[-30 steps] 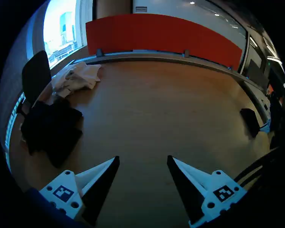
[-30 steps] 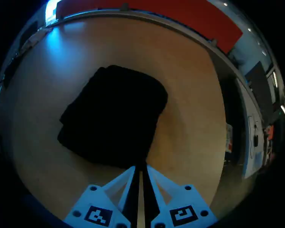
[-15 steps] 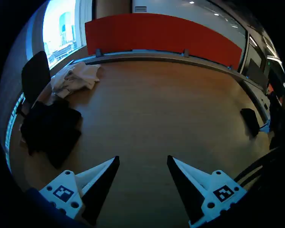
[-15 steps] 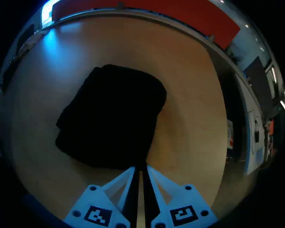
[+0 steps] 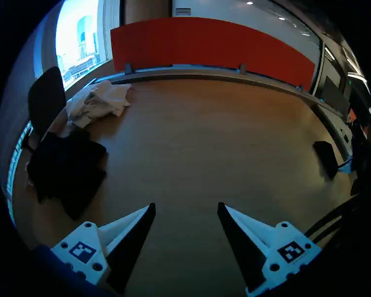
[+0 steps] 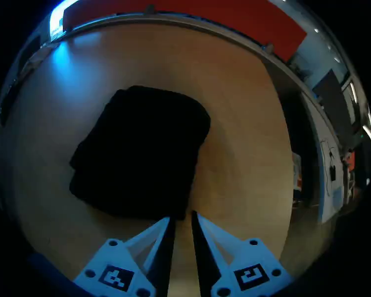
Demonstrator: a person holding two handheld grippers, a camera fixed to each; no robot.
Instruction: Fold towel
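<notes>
In the left gripper view, a heap of black cloth [image 5: 67, 168] lies at the left edge of the wooden table [image 5: 210, 138]. A crumpled white cloth [image 5: 97, 101] sits in the far left corner, below a long red partition panel [image 5: 210, 47]. The left gripper [image 5: 186, 210] hovers, jaws spread wide and empty. In the right gripper view, a folded black towel [image 6: 141, 158] lies flat mid-table. The right gripper [image 6: 181, 222] is at its near edge, its 2 jaws parted by a narrow gap.

Bare table [image 5: 210, 138] is lying open ahead of my left gripper [image 5: 185, 205] up to the red partition [image 5: 210, 47]; a dark cloth heap [image 5: 64, 171] and white cloth [image 5: 96, 101] are crowding its left side. A black towel [image 6: 138, 158] is blocking my right gripper [image 6: 181, 217] just ahead.
</notes>
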